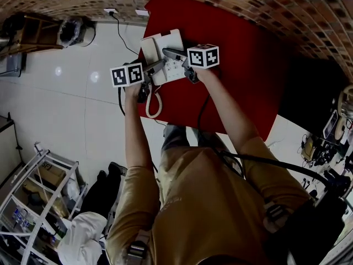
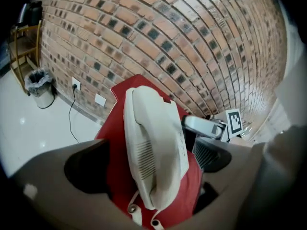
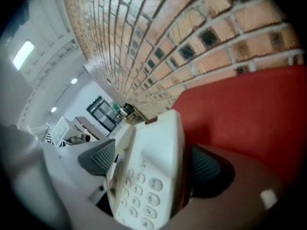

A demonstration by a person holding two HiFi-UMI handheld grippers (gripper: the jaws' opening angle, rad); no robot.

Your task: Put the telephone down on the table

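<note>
A white telephone (image 1: 162, 51) lies on the red table (image 1: 237, 76) near its left edge, and its coiled cord (image 1: 154, 101) hangs over that edge. My left gripper (image 1: 153, 73) is at the phone's left side. In the left gripper view the phone (image 2: 153, 152) stands between the jaws, with red cloth showing between it and the left pad (image 2: 88, 169). My right gripper (image 1: 179, 65) reaches in from the right. In its own view the keypad end (image 3: 148, 176) sits between wide jaws, with a dark gap at the right pad (image 3: 211, 171).
A brick wall runs behind the table. A lined bin (image 1: 74, 31) and a wall socket with a black cable (image 1: 118, 26) are on the floor at left. A wire rack (image 1: 38, 197) stands at lower left, and cables and gear (image 1: 325, 148) at right.
</note>
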